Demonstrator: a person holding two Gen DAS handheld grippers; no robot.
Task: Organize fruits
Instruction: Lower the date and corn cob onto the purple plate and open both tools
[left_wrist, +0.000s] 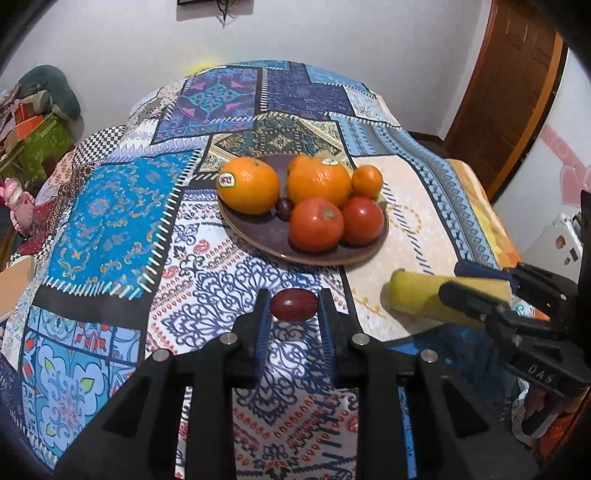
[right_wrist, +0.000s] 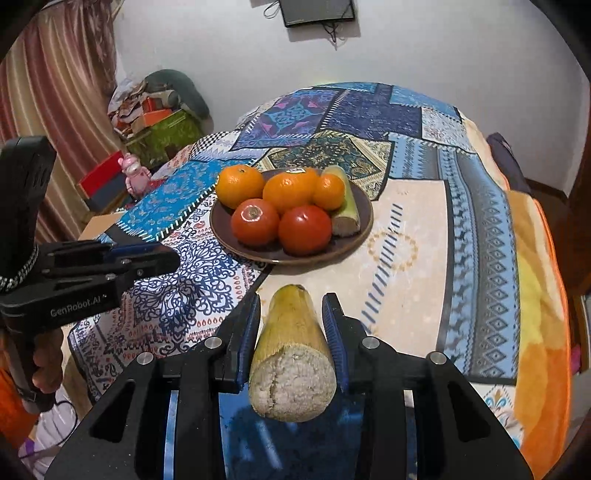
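A brown plate (left_wrist: 266, 236) (right_wrist: 354, 199) sits mid-table with three oranges (left_wrist: 248, 184) (right_wrist: 291, 190), two tomatoes (left_wrist: 316, 224) (right_wrist: 304, 229), a dark red jujube (left_wrist: 283, 209) and a sugarcane piece (right_wrist: 345, 210). My left gripper (left_wrist: 294, 314) is shut on a dark red jujube (left_wrist: 294, 304), held in front of the plate. My right gripper (right_wrist: 291, 325) is shut on a yellow sugarcane piece (right_wrist: 291, 350), held over the cloth to the plate's front right; it also shows in the left wrist view (left_wrist: 476, 288) with the cane (left_wrist: 413, 295).
The table wears a patchwork patterned cloth (left_wrist: 110, 221) (right_wrist: 461, 206). Boxes and clutter (right_wrist: 155, 122) and a pink toy (right_wrist: 136, 173) stand beyond the far left edge. A wooden door (left_wrist: 506, 92) is at the right. The left gripper (right_wrist: 110, 262) shows in the right wrist view.
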